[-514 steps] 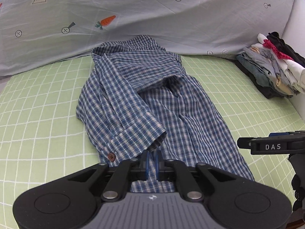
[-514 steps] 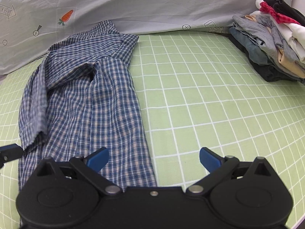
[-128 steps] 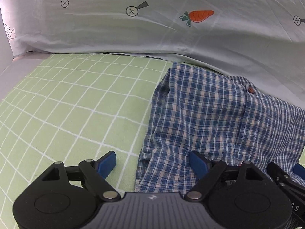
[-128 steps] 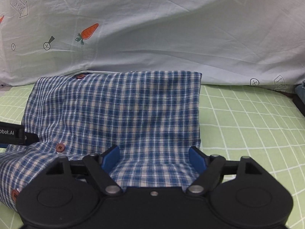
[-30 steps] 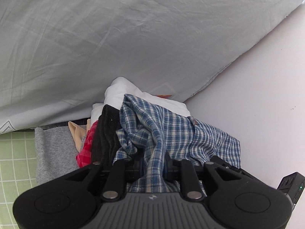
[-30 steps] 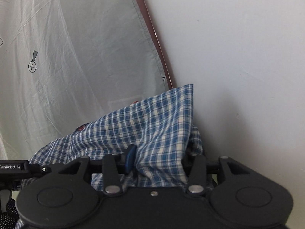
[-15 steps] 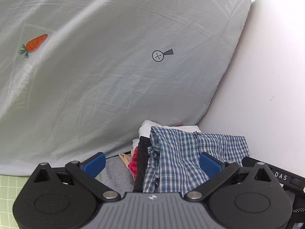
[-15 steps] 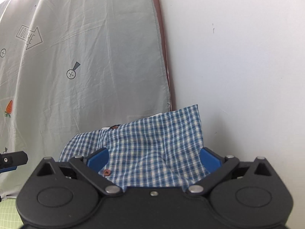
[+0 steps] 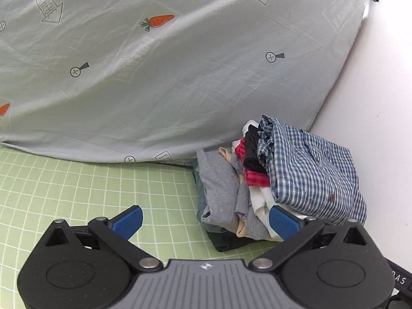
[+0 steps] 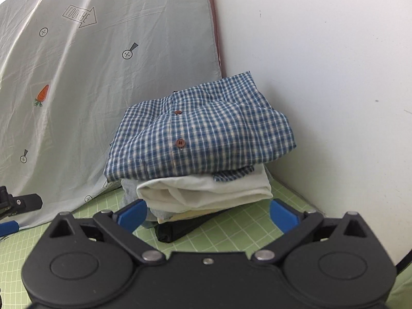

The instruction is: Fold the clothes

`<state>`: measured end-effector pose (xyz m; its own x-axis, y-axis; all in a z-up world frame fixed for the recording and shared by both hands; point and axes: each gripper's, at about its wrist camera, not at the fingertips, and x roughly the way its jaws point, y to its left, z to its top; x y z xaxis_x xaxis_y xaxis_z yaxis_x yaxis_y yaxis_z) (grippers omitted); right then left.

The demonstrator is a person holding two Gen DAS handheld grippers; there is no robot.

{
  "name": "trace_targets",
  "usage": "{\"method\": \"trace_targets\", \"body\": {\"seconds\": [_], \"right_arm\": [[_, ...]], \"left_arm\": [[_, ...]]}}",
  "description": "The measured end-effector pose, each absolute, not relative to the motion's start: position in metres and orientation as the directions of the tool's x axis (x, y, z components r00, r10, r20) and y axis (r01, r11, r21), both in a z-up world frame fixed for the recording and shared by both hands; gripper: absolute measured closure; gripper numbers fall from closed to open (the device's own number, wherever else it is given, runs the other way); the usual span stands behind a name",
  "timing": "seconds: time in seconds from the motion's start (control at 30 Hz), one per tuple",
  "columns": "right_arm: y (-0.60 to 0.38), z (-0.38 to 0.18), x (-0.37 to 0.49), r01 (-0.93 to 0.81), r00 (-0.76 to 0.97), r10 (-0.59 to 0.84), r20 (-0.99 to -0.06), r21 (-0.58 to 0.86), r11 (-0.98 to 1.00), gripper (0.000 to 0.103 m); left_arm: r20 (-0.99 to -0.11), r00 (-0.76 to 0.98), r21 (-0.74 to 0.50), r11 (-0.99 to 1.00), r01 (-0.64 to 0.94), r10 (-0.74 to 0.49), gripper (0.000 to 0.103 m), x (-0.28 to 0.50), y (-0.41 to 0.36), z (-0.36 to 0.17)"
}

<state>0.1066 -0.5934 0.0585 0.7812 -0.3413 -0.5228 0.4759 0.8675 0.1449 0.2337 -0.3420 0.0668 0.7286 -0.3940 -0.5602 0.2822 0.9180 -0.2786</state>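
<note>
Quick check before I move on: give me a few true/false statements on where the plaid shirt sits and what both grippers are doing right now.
1. The plaid shirt lies folded on top of the clothes pile. True.
2. The left gripper is clamped on the shirt. False: it is open and empty.
3. The right gripper is open, with nothing gripped. True.
4. The pile sits in the middle of the green grid sheet. False: it sits in the corner, against the white wall.
5. A white folded garment lies directly under the shirt. True.
</note>
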Motion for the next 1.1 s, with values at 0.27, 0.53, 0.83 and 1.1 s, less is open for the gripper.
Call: {"method": "trace_targets", "body": {"seconds": [0.27,0.53,0.83,1.1], "right_arm": [[-0.543,0.043,0.042,0.512,0.738,-0.375,-0.561,0.105,0.853,0.0],[-0.51,0.031,0.0,0.505,0.712,-0.373,-0.594,0.065,0.861,0.0],[-0.499,0.024,-0.021,0.493,0.693,-0.377,-0.615,0.023,0.87,0.0],[-0.494,0.026,-0.026,0.499,0.691,-0.392,-0.607,0.008,0.866,0.0]], "left_arm": [[-0.521,0.802,-0.123,0.955,0.269,-0.293,0.0,0.17,-0.318,0.063],[-0.523,0.793,0.001,0.929,0.369,-0.314,0.0,0.121,-0.317,0.055],[-0.577,0.749,0.01,0.914,0.407,-0.327,0.0,0.095,-0.319,0.04],[-0.577,0.748,0.03,0.907,0.421,-0.328,0.0,0.087,-0.317,0.04]]}}
